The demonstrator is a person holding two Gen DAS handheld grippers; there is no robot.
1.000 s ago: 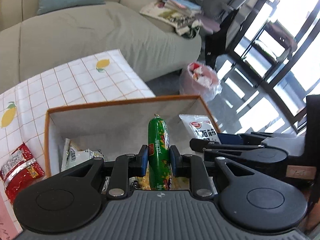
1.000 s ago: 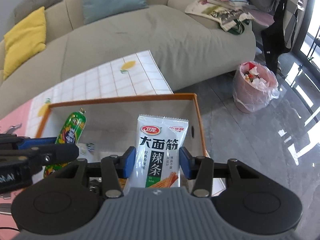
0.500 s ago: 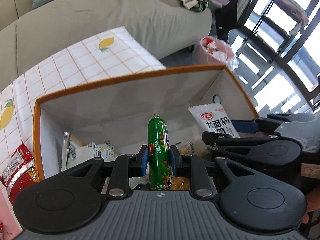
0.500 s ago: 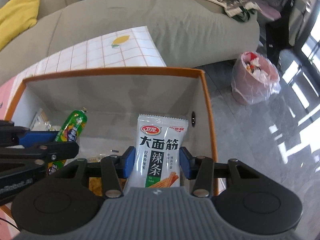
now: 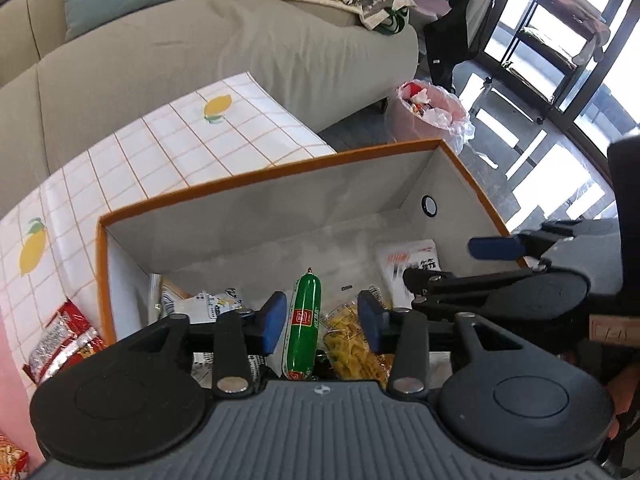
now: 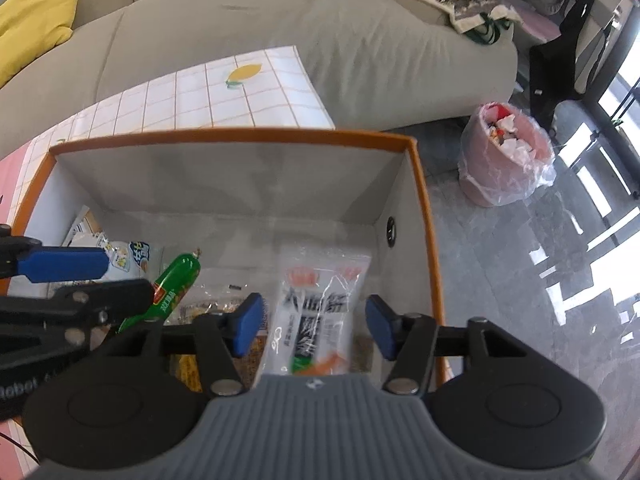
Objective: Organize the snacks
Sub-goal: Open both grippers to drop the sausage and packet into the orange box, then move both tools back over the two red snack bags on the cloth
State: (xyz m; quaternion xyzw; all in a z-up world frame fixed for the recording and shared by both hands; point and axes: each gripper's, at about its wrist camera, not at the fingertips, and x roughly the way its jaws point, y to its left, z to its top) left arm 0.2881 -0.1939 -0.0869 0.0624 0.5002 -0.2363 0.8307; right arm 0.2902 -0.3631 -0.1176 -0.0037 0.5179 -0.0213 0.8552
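Both jaws wide apart, holding nothing. Left gripper (image 5: 322,322) over green sausage (image 5: 303,328), right gripper (image 6: 314,328) over white packet (image 6: 320,304), both in box (image 6: 240,134). Risk: fingers bump snacks, knock them out.

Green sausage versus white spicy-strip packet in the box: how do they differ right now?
The green sausage is a slim round stick; the white packet is a flat, wide pouch. The sausage sits between the open left gripper fingers, the packet between the open right gripper fingers. Neither is gripped; both are inside the orange-rimmed box.
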